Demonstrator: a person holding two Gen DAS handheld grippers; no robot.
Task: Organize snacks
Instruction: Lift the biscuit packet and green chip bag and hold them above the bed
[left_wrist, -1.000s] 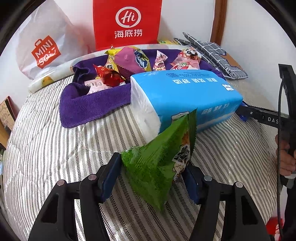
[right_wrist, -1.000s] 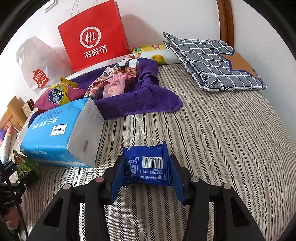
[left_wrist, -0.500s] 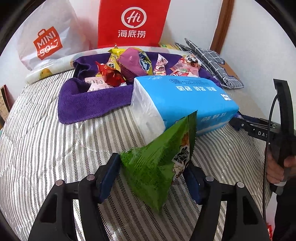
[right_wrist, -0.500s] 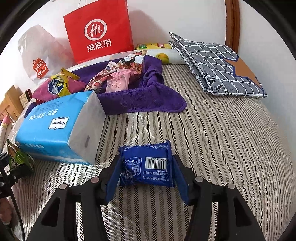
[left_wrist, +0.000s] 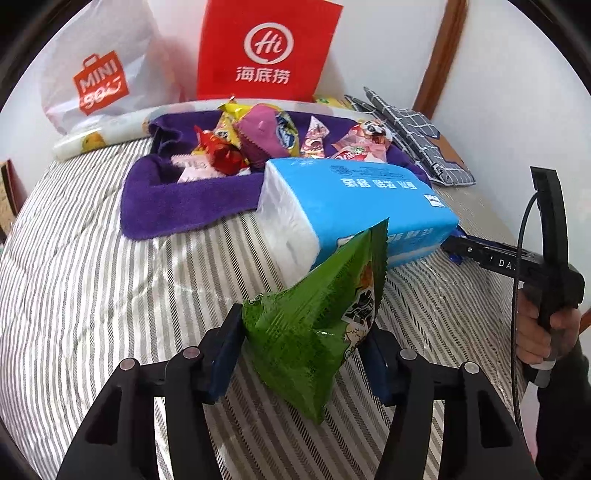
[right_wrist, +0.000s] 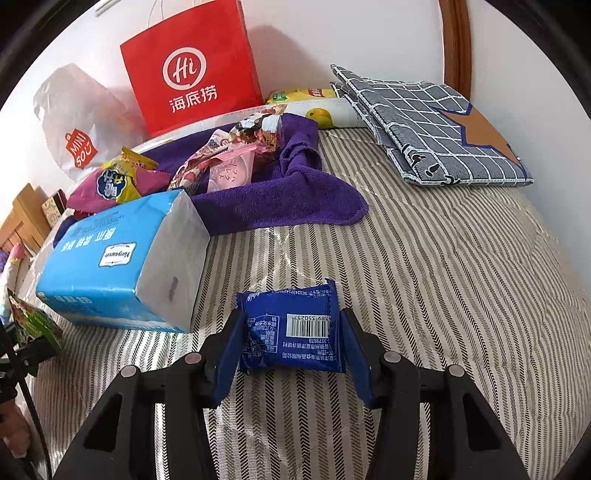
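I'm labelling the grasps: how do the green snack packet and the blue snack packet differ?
The green snack packet stands tilted with one corner pointing up in the left gripper; the blue snack packet lies flat, barcode up, in the right gripper. The green one looks puffy and bigger, the blue one small and squarish. Both sit between closing jaws, above the striped bedcover.
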